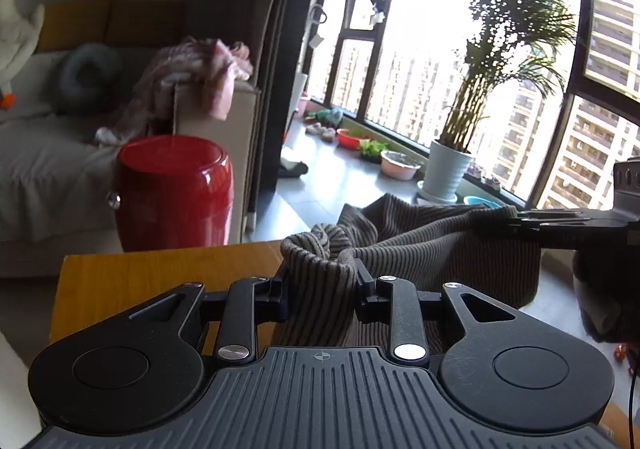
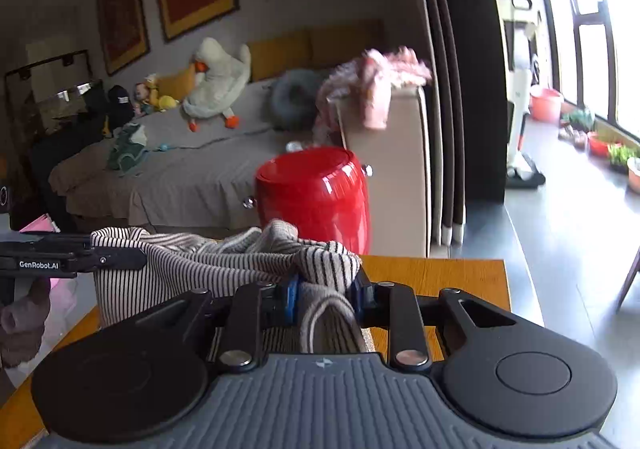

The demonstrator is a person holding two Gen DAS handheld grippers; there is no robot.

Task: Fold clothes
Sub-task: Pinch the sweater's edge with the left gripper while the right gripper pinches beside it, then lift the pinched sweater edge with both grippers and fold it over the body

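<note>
A striped knit garment point(image 1: 420, 245) hangs stretched between my two grippers above the wooden table point(image 1: 160, 277). My left gripper point(image 1: 322, 285) is shut on one bunched edge of it. My right gripper point(image 2: 324, 295) is shut on the other edge of the striped garment point(image 2: 192, 269). In the left wrist view the right gripper point(image 1: 532, 223) comes in from the right, pinching the cloth. In the right wrist view the left gripper point(image 2: 120, 255) comes in from the left, clamped on the cloth. The cloth sags between them.
A red drum stool point(image 1: 174, 193) stands just beyond the table's far edge, also in the right wrist view point(image 2: 314, 195). A sofa point(image 2: 180, 169) with toys and a pink cloth point(image 2: 376, 89) is behind. A potted plant point(image 1: 448, 169) stands by the window.
</note>
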